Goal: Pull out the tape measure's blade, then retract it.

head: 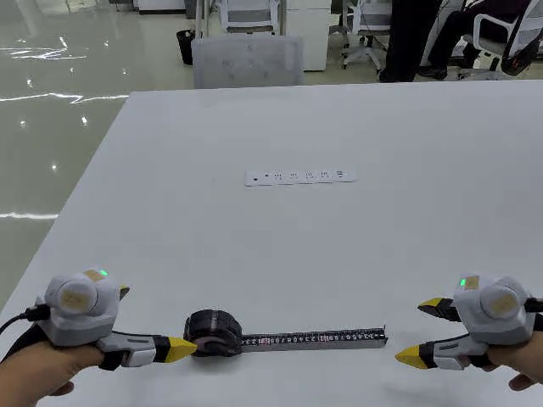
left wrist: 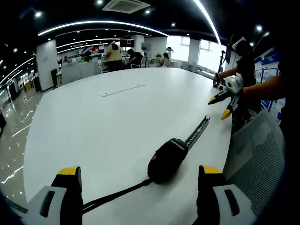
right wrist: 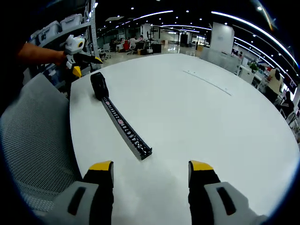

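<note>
A black tape measure (head: pixel 213 332) lies near the table's front edge, its blade (head: pixel 314 339) pulled out to the right and resting flat. In the left gripper view the case (left wrist: pixel 168 159) sits just ahead of my open jaws, its cord trailing back between them. My left gripper (head: pixel 153 335) is open with one yellow tip touching or nearly touching the case's left side. My right gripper (head: pixel 424 329) is open, a short way to the right of the blade's end hook (right wrist: pixel 144 152), holding nothing. The blade (right wrist: pixel 123 127) runs away toward the case (right wrist: pixel 99 85).
A white power strip (head: pixel 299 176) lies flat at the table's middle. A grey chair back (head: pixel 247 60) stands at the far edge, with more chairs and a person behind. A mesh chair back (left wrist: pixel 260 154) is close to the near table edge.
</note>
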Demonstrator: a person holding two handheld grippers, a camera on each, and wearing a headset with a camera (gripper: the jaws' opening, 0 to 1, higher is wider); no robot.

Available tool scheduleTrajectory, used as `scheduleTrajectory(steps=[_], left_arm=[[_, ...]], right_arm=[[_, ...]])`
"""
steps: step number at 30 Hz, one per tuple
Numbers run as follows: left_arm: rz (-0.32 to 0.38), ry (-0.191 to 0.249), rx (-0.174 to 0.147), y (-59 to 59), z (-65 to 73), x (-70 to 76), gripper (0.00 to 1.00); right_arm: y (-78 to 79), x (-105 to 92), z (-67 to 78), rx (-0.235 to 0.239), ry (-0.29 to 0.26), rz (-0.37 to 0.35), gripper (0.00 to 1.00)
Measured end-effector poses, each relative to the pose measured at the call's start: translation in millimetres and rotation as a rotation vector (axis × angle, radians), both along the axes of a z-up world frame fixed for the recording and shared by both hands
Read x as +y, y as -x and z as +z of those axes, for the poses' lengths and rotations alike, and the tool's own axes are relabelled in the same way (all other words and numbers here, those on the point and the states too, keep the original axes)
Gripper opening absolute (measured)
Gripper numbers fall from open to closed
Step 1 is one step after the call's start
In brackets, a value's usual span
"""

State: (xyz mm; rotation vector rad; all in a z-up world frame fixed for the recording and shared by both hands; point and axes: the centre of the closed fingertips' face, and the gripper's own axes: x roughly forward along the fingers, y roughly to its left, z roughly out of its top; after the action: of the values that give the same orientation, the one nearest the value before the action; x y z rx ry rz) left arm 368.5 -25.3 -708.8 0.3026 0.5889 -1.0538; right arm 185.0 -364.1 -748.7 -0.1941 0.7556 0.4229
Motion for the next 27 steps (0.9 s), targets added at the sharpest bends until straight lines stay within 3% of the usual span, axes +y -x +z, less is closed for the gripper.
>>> scheduleTrajectory(steps=[3,5,6,8,17,20,27], left_arm=[[0.05,0.055,-0.028,4.2,8.5,6.3,1.0],[0.054,0.065,-0.016,12.2,8.8,12.1,1.0],[0.057,0.064,-0.013,14.0,7.6,14.6,1.0],[0.069,0.054,-0.004,19.0,4.8,21.6,1.0],[0.085,0.123,0.004,30.1,4.8,38.3,1.0],[0.084,0.123,0.012,31.3,1.7,42.3,1.0],[0.091,0.102,0.026,40.2,-7.6,49.5,1.0]], right_arm=[[5.9,0.4,9.8,-0.06,-0.049,-0.062,0.74],[13.8,-0.3,14.9,-0.082,-0.067,-0.089,0.76],[16.9,-3.1,16.1,-0.097,-0.047,-0.098,0.77],[28.2,-2.9,18.1,-0.102,-0.058,-0.113,0.81],[62.1,-13.4,24.6,-0.148,-0.02,-0.164,0.96],[67.5,-17.1,26.2,-0.176,-0.008,-0.178,0.99],[73.1,-17.6,24.9,-0.168,-0.013,-0.188,1.0]])
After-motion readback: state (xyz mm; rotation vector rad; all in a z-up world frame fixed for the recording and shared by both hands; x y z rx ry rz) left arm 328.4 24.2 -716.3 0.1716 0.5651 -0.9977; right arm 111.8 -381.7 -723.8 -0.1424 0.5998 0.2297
